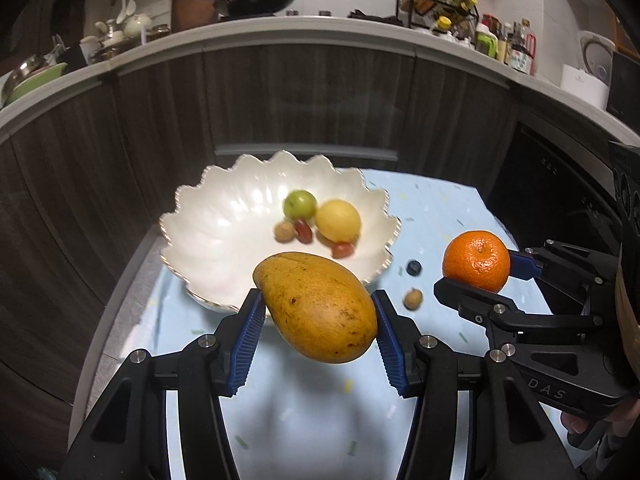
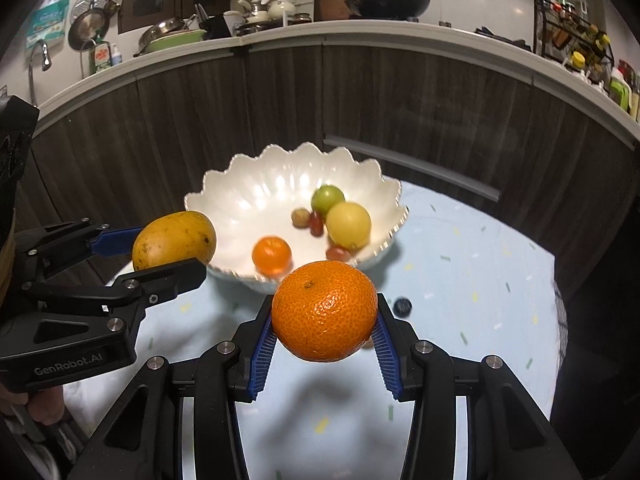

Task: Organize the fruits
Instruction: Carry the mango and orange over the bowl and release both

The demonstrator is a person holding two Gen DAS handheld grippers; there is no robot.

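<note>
My left gripper point(image 1: 318, 314) is shut on a yellow-orange mango point(image 1: 316, 306), held in the air just in front of a white scalloped bowl point(image 1: 216, 240). To its right, my right gripper point(image 2: 324, 322) is shut on a mandarin orange point(image 2: 324, 310), also lifted above the table. The bowl point(image 2: 248, 208) holds a small orange point(image 2: 272, 255), a green fruit point(image 2: 327, 198), a yellow fruit point(image 2: 348, 225) and a few small red and brown fruits. In the right wrist view the left gripper point(image 2: 160, 258) and mango point(image 2: 174, 240) hover beside the bowl's left rim.
A blueberry point(image 1: 414, 267) and a small brown fruit point(image 1: 413, 299) lie on the light blue tablecloth point(image 1: 440, 216) right of the bowl. Dark wooden cabinets point(image 1: 304, 96) stand close behind the table, under a counter crowded with pans and bottles.
</note>
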